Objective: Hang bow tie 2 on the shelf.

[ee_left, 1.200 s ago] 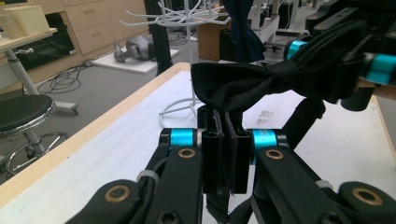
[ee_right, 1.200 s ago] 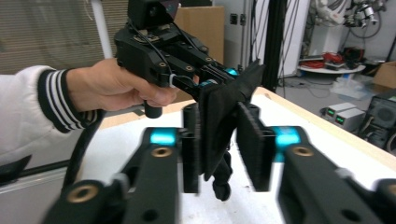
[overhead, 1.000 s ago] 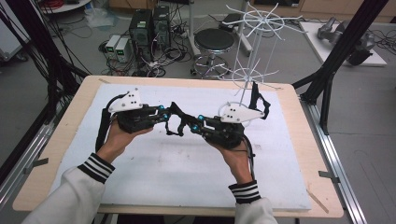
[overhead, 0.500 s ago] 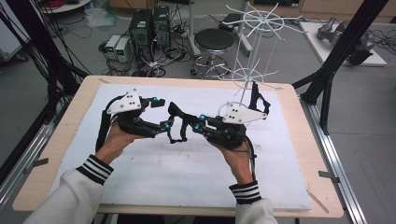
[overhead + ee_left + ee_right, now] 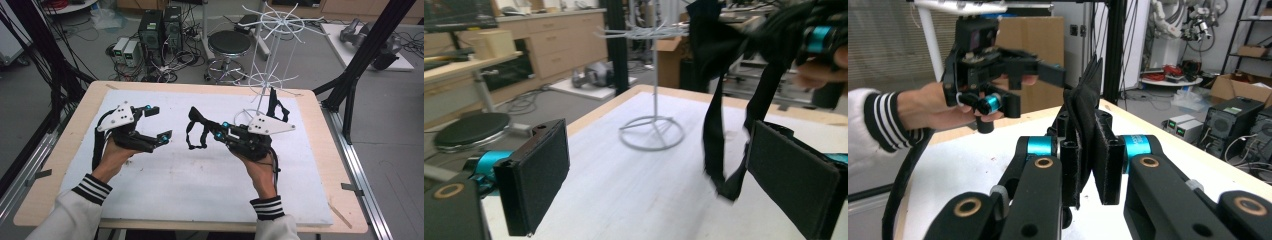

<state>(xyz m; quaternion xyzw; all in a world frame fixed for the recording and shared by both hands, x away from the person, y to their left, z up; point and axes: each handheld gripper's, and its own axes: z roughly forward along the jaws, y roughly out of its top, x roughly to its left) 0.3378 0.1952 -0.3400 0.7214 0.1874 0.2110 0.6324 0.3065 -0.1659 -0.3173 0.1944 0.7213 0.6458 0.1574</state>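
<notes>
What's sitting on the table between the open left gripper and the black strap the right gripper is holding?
Nothing: in the high view, only bare white table cover lies between the left gripper and the black strap clamped in the right gripper.

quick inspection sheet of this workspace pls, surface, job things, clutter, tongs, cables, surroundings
surface: white mat on a wooden table, bare where visible
job's things: black strap hanging from the right tongs; white wire rack standing at the mat's far edge
clutter: nothing seen
grippers: left tongs open, their jaws have just been opening, nothing between them; right tongs shut on the strap
cables: black cable trailing from the left tongs
surroundings: stool, computer boxes on the floor
</notes>
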